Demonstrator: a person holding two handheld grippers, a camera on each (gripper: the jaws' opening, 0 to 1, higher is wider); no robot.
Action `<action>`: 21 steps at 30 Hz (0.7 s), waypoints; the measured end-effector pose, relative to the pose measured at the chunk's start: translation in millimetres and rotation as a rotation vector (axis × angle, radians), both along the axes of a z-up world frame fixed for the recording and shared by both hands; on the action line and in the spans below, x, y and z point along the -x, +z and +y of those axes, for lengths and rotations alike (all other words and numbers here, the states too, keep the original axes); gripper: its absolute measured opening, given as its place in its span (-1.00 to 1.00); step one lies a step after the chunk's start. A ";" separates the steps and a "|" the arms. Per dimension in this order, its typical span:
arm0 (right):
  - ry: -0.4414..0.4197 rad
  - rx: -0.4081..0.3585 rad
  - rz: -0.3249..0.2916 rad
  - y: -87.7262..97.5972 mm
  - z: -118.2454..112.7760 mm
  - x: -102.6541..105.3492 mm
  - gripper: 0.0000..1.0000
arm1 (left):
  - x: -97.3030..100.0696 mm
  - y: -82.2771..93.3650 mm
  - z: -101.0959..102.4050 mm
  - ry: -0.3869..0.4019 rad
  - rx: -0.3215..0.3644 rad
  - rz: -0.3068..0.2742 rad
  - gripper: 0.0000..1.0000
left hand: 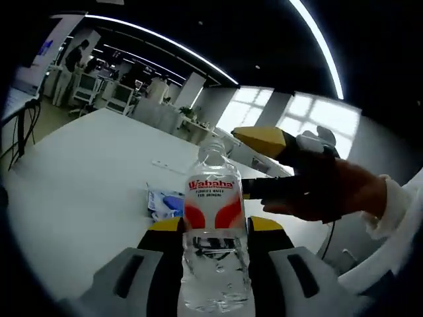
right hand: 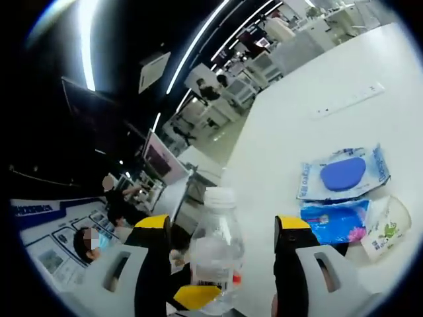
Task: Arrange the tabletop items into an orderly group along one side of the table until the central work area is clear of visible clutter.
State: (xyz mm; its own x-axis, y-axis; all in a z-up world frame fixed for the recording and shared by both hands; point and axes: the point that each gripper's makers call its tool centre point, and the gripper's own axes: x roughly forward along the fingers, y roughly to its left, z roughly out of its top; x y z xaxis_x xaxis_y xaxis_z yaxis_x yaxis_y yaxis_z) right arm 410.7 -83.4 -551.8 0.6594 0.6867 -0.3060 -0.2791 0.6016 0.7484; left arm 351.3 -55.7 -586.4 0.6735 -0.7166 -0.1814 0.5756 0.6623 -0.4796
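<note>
Looking along the left gripper (left hand: 215, 231), we saw its yellow-tipped jaws closed against the sides of a clear plastic water bottle (left hand: 214, 238) with a red-and-white label reading "Wahaha"; the smaller print beneath was too fine for us to read. The bottle stood upright above the white table (left hand: 86, 185), white cap on top. Just behind it lay a blue-and-white packet (left hand: 164, 203). To its right we caught the other gripper, gloved hand (left hand: 324, 188) wrapped around it.

In the right gripper view, the right gripper (right hand: 221, 231) stood wide apart, its jaws either side of the same bottle (right hand: 217, 254) without touching it. On the table beyond we spotted a clear pouch with a blue oval pad (right hand: 344, 174), a bright blue packet (right hand: 334, 220) and a white pack with green print (right hand: 387, 228), lying close together.
</note>
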 end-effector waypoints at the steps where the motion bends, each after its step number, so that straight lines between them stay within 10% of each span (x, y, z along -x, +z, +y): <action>1: 0.001 -0.004 -0.005 1.9 1.4 -1.4 0.22 | 2.5 0.7 0.4 -0.006 -0.016 -0.011 -0.28; 21: 0.154 -0.012 -0.157 15.4 36.6 11.7 -0.60 | 17.6 -5.4 17.5 -0.050 -0.196 -0.097 -0.25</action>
State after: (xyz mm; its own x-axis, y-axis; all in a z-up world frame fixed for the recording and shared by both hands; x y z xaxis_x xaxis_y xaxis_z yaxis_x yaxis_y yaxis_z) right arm 399.0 -46.8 -536.4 0.5855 0.7858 -0.1993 -0.4803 0.5343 0.6955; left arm 333.7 -38.2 -591.8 0.6591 -0.7070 -0.2565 0.6474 0.7069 -0.2849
